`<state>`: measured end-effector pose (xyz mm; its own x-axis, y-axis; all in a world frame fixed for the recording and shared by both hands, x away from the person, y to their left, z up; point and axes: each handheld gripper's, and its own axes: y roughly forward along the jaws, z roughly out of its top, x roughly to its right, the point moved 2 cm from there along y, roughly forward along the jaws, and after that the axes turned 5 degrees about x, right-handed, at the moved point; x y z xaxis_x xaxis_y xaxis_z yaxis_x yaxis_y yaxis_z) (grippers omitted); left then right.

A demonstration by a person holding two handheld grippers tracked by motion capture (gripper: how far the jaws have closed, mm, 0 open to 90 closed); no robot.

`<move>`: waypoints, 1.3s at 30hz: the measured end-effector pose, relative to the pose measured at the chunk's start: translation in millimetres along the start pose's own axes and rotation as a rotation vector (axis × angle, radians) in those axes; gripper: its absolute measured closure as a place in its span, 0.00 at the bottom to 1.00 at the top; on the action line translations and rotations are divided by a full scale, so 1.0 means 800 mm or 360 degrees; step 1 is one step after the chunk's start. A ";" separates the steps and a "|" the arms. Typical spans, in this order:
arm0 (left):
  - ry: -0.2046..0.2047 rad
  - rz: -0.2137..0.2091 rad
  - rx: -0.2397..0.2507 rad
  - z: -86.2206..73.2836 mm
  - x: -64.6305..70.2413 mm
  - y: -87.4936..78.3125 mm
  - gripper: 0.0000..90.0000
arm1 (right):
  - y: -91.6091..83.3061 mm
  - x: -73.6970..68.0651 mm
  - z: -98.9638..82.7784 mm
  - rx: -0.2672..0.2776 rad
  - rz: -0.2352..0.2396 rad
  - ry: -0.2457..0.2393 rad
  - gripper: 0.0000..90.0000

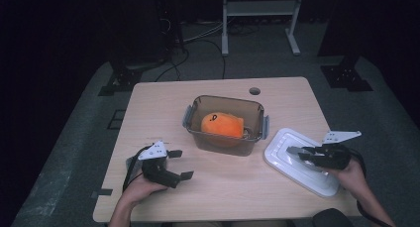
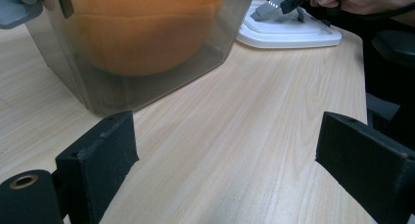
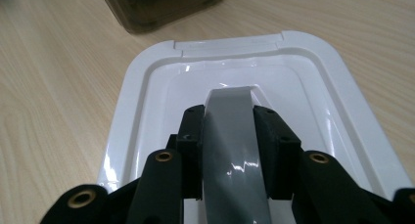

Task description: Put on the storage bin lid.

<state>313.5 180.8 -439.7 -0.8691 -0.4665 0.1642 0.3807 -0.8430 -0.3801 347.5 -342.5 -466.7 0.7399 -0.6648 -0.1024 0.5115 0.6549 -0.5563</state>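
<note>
Spreading across most of the high view, the pale wooden table carries everything in play. At its middle stands a smoke-tinted clear container with grey latches at its two ends, and an orange plush toy sits inside it. To the right and a little nearer lies the white lid, flat on the tabletop and apart from the container, with a grey handle running along its raised centre.

The right gripper rests over the lid, its jaws drawn in on either side of that grey handle; in the right gripper view the black pads sit tight against both flanks of it, so it looks gripped. The left gripper lies on the near left of the table with its jaws spread wide and nothing between them, pointing toward the container.

The likely job is to lift the lid and seat it on the container. The handle is glossy and smooth, so the lid could slip or swing in the pinch once raised. Nothing steadies the container, so a skewed landing could shove it or leave a corner unseated above the plush.
</note>
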 end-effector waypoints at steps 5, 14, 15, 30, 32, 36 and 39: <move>0.0002 0.0000 0.0000 0.000 0.000 0.000 0.08 | -0.007 0.000 0.008 0.0015 -0.0003 -0.0004 0.73; 0.0001 0.0000 0.0000 0.000 0.000 0.000 0.08 | -0.020 -0.004 0.023 0.0039 0.0008 -0.0018 0.73; 0.0000 0.0000 0.0001 0.000 0.000 0.000 0.08 | -0.022 -0.004 0.026 0.0039 0.0011 -0.0018 0.73; 0.0003 0.0004 0.0005 0.001 0.000 -0.001 0.08 | -0.057 -0.010 0.051 0.0074 0.0018 -0.0050 0.73; 0.0001 0.0004 0.0005 0.001 0.000 -0.001 0.08 | -0.062 -0.011 0.055 0.0083 0.0016 -0.0054 0.73; 0.0000 0.0002 0.0000 0.000 0.000 -0.001 0.08 | -0.072 -0.013 0.063 0.0101 0.0015 -0.0065 0.73; -0.0002 0.0002 -0.0001 0.000 0.000 -0.001 0.08 | -0.079 -0.015 0.070 0.0108 0.0014 -0.0080 0.73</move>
<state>313.4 181.5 -439.3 -0.8684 -0.4677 0.1648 0.3813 -0.8422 -0.3811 330.5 -355.7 -383.8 0.7646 -0.6412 -0.0648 0.5320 0.6848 -0.4980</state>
